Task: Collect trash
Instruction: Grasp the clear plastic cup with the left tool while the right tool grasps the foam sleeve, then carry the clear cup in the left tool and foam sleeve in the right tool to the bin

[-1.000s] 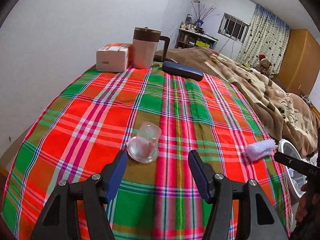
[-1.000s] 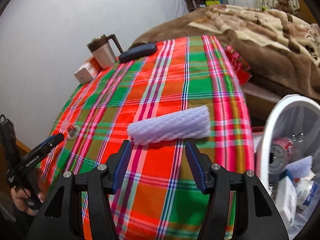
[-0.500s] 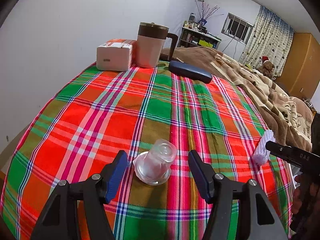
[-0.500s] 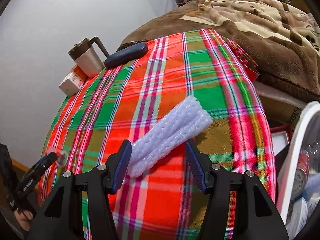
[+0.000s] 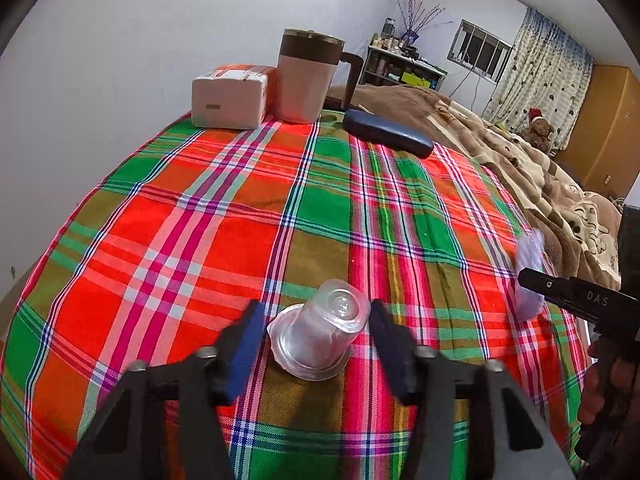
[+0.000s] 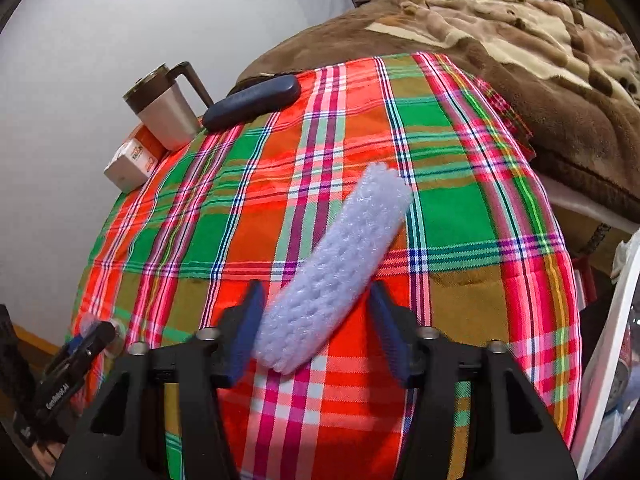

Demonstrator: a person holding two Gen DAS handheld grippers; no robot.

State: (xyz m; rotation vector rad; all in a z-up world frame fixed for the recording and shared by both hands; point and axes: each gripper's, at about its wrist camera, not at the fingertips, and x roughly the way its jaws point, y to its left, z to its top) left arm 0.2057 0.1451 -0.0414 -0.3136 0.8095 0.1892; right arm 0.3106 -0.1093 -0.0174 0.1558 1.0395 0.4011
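- In the left wrist view, the tissue box [image 5: 230, 98] is seen at 11 o'clock at the far edge of the plaid tablecloth [image 5: 200, 216], with the lidded mug [image 5: 306, 76] just beside it at 12 o'clock and the dark case [image 5: 388, 133] at 1 o'clock; none of these has been shifted.
- The left gripper [image 5: 316, 330] has been brought forward over the last second, so that the upturned clear plastic cup [image 5: 320, 334] is now framed between its fingers, where earlier it lay ahead of them. The fingers are spread wide and the cup is not seen to be touched.
- At 3 o'clock the white foam netting [image 5: 530, 276] is partly hidden behind the other gripper's tip.
- In the right wrist view, the right gripper [image 6: 318, 330] has likewise been advanced and turned: the foam netting [image 6: 334, 276] now runs lengthwise between its widely parted fingers toward 1 o'clock, with its near end inside the gap and close to the left pad.
- The white bin [image 6: 608, 348] is glimpsed at 4 o'clock, beside the table.
- Both approaches are judged complete; closing on each piece would seem to be next.
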